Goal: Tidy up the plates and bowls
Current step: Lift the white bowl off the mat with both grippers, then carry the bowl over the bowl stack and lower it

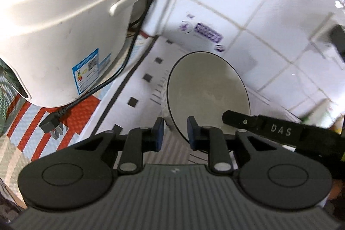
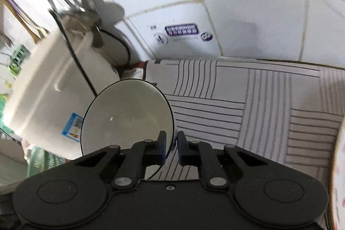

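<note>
So, status by view:

1. L wrist cam: left gripper (image 1: 175, 133) is pinched down on the near rim of a white bowl (image 1: 208, 92) w/ dark edge; one blue pad outside the wall, one inside. Bowl is tilted and looks lifted off the counter, sits at 12 o'clock from the jaws. Rice cooker (image 1: 64, 25) at 10 o'clock, its loose plug (image 1: 51, 125) lying on the red-striped mat (image 1: 64, 122) at 9. Right gripper's finger (image 1: 237, 119) comes in from 3 o'clock, right at the bowl's rim; contact can't tell from here.

2. R wrist cam: right gripper (image 2: 171, 148) is closed nearly all the way, pads clamped on the thin rim of a same-looking bowl (image 2: 127, 115), which sits 11 o'clock from the jaws, tipped up. Striped mat (image 2: 248, 111) at 1–3 o'clock is bare. Rice cooker (image 2: 49, 89) at 10.

3. Same bowl in both views or two? Can't tell for sure.

4. Progress, my read: early. Bowl gripped, not yet placed. No stack visible; no plates seen. Placing/stacking all still to do.
</note>
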Available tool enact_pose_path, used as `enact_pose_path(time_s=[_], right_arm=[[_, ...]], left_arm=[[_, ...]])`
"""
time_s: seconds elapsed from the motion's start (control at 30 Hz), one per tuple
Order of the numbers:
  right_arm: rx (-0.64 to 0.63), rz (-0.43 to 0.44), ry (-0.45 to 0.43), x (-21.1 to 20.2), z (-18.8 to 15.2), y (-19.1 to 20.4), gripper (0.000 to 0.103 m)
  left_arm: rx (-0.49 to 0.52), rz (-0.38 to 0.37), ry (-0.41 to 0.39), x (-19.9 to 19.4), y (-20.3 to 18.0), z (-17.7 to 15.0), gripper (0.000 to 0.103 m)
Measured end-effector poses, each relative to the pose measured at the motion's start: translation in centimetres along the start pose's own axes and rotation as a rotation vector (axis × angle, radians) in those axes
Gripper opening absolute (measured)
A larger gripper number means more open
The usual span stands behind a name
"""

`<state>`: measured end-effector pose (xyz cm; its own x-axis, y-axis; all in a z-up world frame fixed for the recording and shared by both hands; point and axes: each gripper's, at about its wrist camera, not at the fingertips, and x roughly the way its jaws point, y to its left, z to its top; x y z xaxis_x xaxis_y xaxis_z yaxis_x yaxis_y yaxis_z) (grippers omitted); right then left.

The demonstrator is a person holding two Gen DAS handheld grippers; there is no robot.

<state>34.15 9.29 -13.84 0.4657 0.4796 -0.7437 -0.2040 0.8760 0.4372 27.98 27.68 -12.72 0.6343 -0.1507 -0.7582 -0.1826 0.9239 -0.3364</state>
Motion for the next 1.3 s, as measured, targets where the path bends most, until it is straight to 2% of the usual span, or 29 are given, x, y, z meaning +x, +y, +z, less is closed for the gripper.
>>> enact_pose_path(time_s=[0.23, 0.43, 0.63, 0.87, 1.13, 1.3], right_arm=[[-0.018, 0.013, -0.116, -6.4, -2.9, -0.9, 0.014], [-0.040, -0.016, -0.185, -10.2, -5.0, -2.1, 0.015], [-0.008, -0.010, -0.216, -11.8, -7.1, -4.2, 0.015], [-0.007, -0.018, -0.251, -12.0, -9.8, -5.8, 0.015], [-0.112, -0.064, -0.291, -11.6, -11.7, -5.4, 0.015], [-0.149, -0.111, -0.285, -11.1, -12.2, -5.3, 0.015]], left_arm=[[0.049, -0.068, -0.007, -3.2, -3.2, -1.8, 0.021], [0.114, -0.100, 0.003, -4.7, -6.0, -3.3, 0.021], [0.151, -0.080, 0.040, -4.8, -7.8, -5.0, 0.021], [0.184, -0.023, 0.108, -3.6, -8.5, -6.8, 0.021], [0.217, 0.035, 0.189, -2.3, -8.6, -7.1, 0.021], [0.230, 0.060, 0.235, -1.5, -8.7, -7.3, 0.021]])
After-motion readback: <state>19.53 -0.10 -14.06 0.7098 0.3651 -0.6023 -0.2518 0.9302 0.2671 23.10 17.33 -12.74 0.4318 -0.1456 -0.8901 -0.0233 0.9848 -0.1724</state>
